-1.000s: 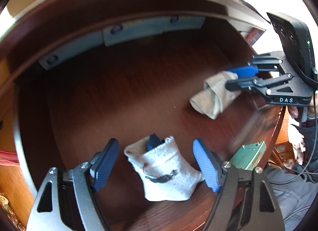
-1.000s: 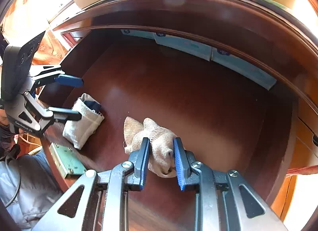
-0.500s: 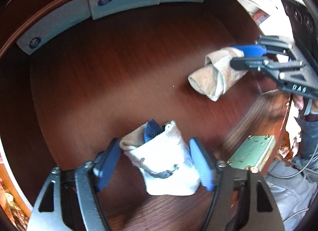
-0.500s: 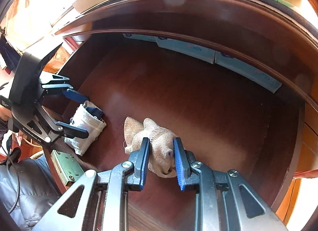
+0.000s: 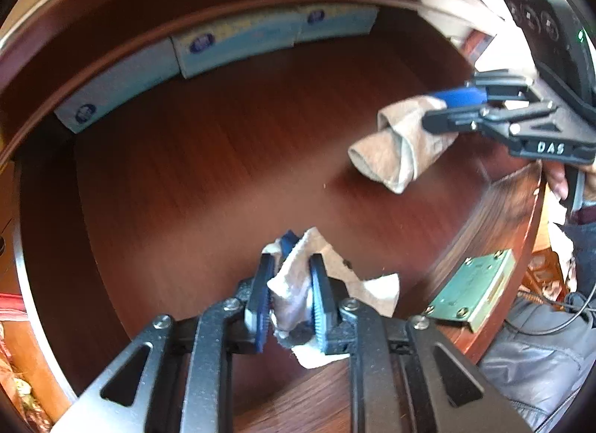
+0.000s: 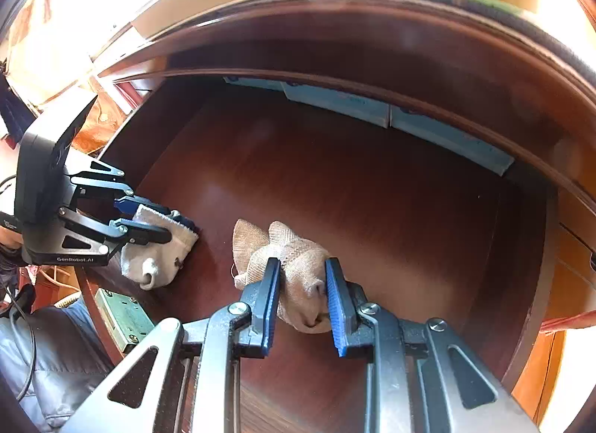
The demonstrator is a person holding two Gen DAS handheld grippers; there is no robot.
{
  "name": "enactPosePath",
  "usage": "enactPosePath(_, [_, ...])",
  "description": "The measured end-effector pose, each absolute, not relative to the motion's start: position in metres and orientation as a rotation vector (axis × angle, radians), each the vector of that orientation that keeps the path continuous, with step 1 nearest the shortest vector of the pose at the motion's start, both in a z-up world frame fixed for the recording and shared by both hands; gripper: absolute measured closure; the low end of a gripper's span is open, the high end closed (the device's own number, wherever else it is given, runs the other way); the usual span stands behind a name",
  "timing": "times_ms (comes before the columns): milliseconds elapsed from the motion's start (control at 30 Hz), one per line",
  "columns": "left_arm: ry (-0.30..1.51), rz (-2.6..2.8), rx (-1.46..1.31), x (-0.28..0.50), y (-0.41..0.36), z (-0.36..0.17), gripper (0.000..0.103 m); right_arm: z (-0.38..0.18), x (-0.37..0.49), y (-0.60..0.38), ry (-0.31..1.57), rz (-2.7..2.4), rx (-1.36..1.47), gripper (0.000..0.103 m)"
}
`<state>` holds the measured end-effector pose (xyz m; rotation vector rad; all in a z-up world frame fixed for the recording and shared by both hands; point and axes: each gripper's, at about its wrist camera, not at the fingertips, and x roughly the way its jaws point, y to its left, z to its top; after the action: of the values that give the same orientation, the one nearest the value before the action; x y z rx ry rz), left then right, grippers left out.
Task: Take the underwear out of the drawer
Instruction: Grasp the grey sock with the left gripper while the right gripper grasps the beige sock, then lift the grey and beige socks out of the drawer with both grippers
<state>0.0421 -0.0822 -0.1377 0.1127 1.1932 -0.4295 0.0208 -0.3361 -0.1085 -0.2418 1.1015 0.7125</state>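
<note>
So both grippers are down inside the drawer (image 5: 231, 157) right now, each with a bundle. The left gripper (image 5: 290, 295) has just been closing, and its pads are now clamped on the white bundle (image 5: 294, 284), with most of the fabric bunched between the fingers and a loose flap sticking out past the right-hand finger toward the drawer's front edge. The right gripper (image 6: 302, 299) is clenched on the tan bundle (image 6: 294, 265), which pokes out ahead of the fingertips and looks like it's hanging just off the drawer floor. My worry is the left grab: it looks like it pinches only a fold of the cloth, so on the lift the roll could unravel or slide out. That dangling flap could also drag on the front edge or snag the brass lock plate (image 5: 473, 291) sitting just beside the fingers. The tan one seems held more solidly, but it's rolled too, so it might sag loose.
</note>
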Motion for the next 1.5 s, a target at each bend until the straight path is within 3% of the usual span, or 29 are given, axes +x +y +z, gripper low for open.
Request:
enactPosePath(567, [0.924,-0.325,0.074,0.024,-0.045,-0.103,0.087,-0.086,-0.011,-0.357,0.936,0.721,-0.203,0.077])
enactPosePath(1500, [0.738,-0.218,0.114,0.005,-0.043,-0.088,0.087,-0.061,-0.046,-0.400,0.716,0.784,-0.149,0.077])
